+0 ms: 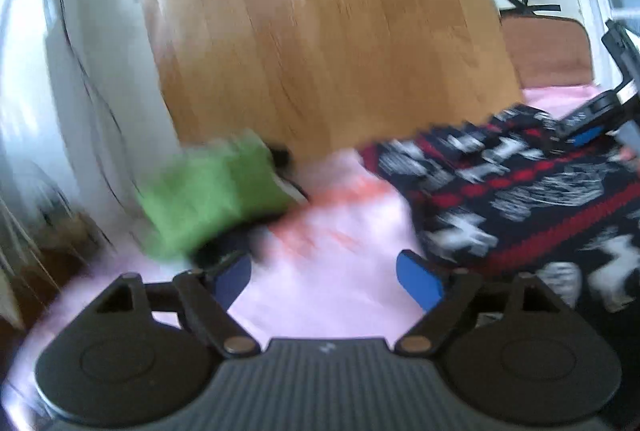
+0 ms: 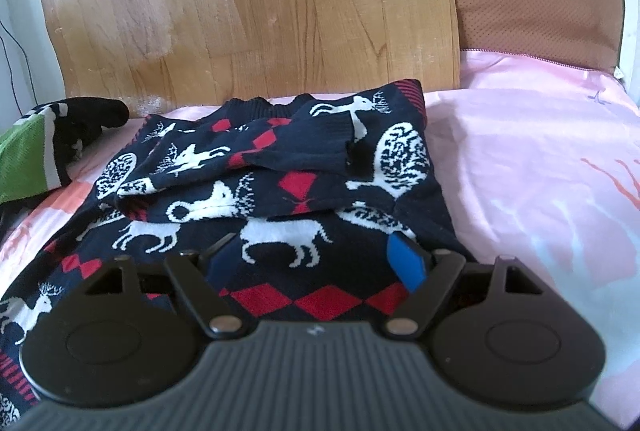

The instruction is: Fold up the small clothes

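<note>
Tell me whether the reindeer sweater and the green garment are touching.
Apart. The right wrist view shows a strip of pink bedsheet between the reindeer sweater and the green garment; the blurred left wrist view shows the same gap.

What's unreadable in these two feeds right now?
- Left wrist view: motion blur smears the green garment; its type and fold are unclear.
- Right wrist view: the right gripper body covers the sweater hem.
- Right wrist view: the frame edge cuts the green garment.
</note>
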{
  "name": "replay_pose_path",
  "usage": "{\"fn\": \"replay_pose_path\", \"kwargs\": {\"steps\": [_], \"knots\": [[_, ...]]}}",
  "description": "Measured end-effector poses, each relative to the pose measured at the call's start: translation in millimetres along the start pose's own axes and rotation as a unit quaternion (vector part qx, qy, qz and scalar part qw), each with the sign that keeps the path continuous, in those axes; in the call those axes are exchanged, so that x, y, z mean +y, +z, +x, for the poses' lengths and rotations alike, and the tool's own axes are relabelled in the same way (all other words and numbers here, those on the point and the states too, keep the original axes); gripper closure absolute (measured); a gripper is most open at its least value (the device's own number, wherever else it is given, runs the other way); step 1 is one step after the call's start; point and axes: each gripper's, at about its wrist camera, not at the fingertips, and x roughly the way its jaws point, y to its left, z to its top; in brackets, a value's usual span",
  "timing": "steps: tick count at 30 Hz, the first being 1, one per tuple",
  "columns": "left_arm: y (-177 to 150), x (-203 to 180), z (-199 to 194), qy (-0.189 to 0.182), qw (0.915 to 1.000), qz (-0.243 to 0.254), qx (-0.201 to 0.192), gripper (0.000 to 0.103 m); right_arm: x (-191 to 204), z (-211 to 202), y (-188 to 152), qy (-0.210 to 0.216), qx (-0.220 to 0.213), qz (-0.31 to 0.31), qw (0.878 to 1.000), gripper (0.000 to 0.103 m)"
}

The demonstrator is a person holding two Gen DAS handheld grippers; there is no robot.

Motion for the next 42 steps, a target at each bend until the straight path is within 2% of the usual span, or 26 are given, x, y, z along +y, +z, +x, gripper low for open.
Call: {"fn": "replay_pose_path", "kwargs": {"steps": [5,9,13,16,19,23,25,29,31,35,38,42], "knots": [[0,15,-9,0.057,0.9946,0.061,-0.063,0.015,4,2,0,-0.01,0.004,-0.012,1.0,0.021],[-9,33,-11,0.113,0.9784,0.13,-0.114,0.007,6,3,0,-0.017,0.006,-0.018,1.0,0.021],[-14,55,-3,0.116,0.9652,0.2,-0.123,0.007,10,5,0,-0.026,0.01,-0.029,0.999,0.021],[-18,74,7,0.108,0.9632,0.219,-0.112,0.007,13,6,0,-0.033,0.012,-0.037,0.999,0.021],[-20,97,17,0.081,0.9714,0.206,-0.085,0.007,13,7,0,-0.037,0.013,-0.04,0.998,0.021],[-22,135,41,0.017,0.9887,0.148,-0.021,0.007,14,8,1,-0.047,0.013,-0.039,0.998,0.02],[-24,151,58,0.012,0.9912,0.132,-0.001,0.007,14,8,1,-0.052,0.013,-0.037,0.998,0.02],[-7,181,92,-0.006,0.9946,0.103,0.004,0.007,14,8,1,-0.058,0.013,-0.035,0.998,0.019],[3,198,117,0.002,0.9957,0.091,0.016,0.007,14,9,1,-0.061,0.014,-0.035,0.997,0.019],[23,230,158,0.054,0.9965,0.041,0.049,0.014,14,9,1,-0.061,0.013,-0.034,0.997,0.019],[40,245,145,0.065,0.9975,-0.001,0.027,0.012,13,8,1,-0.06,0.013,-0.032,0.998,0.019],[61,238,117,0.061,0.9981,0.0,0.002,0.008,10,8,1,-0.051,0.011,-0.024,0.998,0.017]]}}
